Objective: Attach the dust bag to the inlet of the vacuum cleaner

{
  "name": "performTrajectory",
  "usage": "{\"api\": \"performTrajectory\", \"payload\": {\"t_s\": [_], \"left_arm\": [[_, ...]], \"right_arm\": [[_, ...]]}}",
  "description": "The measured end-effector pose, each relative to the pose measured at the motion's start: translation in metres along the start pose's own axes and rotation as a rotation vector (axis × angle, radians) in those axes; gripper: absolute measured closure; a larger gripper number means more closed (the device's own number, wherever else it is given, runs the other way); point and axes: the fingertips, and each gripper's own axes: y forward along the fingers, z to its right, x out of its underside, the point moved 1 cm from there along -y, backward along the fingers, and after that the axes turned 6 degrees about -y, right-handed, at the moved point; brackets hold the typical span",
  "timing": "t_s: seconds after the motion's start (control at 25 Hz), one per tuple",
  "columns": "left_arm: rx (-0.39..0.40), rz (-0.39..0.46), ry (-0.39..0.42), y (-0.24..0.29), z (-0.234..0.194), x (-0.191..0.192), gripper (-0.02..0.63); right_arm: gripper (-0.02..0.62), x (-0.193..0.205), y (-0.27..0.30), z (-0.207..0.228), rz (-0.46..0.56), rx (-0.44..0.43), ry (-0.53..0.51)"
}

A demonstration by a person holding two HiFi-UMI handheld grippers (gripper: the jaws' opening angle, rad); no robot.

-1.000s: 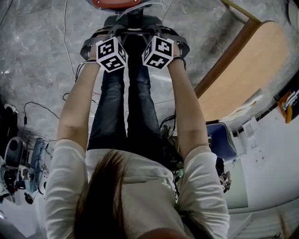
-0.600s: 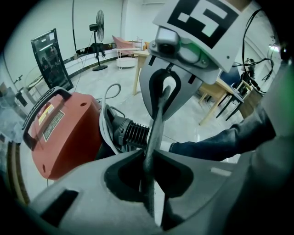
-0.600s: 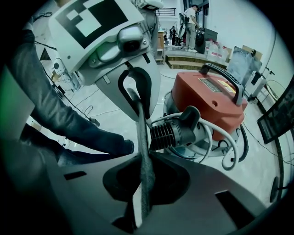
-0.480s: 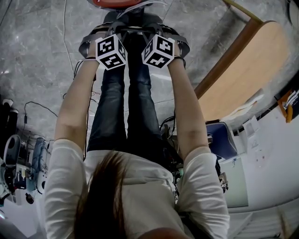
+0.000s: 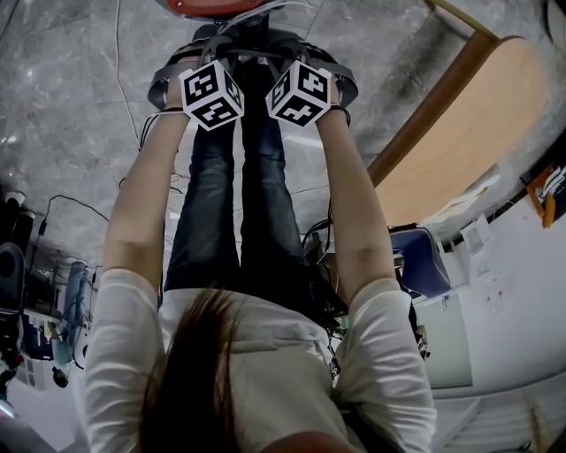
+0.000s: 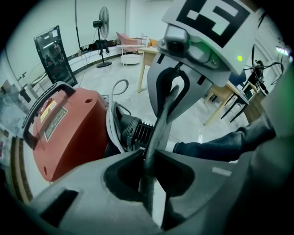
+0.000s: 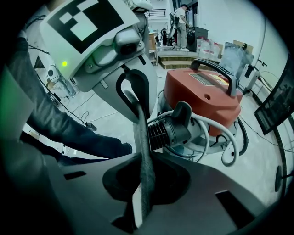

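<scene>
The grey fabric dust bag [image 6: 161,124] runs as a thin edge-on strip between both grippers. My left gripper [image 6: 148,158] is pinched on it, its jaws just having been opening, with the fabric still between them. My right gripper [image 7: 143,158] is shut on the same dust bag [image 7: 141,137]. Just beyond the jaws sits the vacuum's black ribbed inlet [image 7: 170,131], also seen as the inlet [image 6: 138,131] from the left. Behind it stands the red vacuum cleaner [image 7: 206,89]. In the head view both grippers, left [image 5: 210,93] and right [image 5: 299,93], hang side by side over the vacuum [image 5: 217,7].
A white hose [image 7: 229,147] loops round the vacuum's base. The person's legs [image 5: 239,203] stand right below the grippers. A wooden table [image 5: 460,133] lies to the right. Cables [image 5: 71,199] trail over the floor at left. A standing fan [image 6: 102,27] is far off.
Both marker cubes have crept slightly toward the vacuum at the top of the head view. The clutter at the left edge has slid as the head moved.
</scene>
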Motion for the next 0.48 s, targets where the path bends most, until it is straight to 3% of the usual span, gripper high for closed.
{"api": "performTrajectory", "payload": {"t_s": [0.48], "left_arm": [[-0.002,0.036,-0.149,0.004,0.004,0.004,0.545]], "right_arm": [[0.558,-0.002,0.005,0.014,-0.03,-0.049,-0.116]]}}
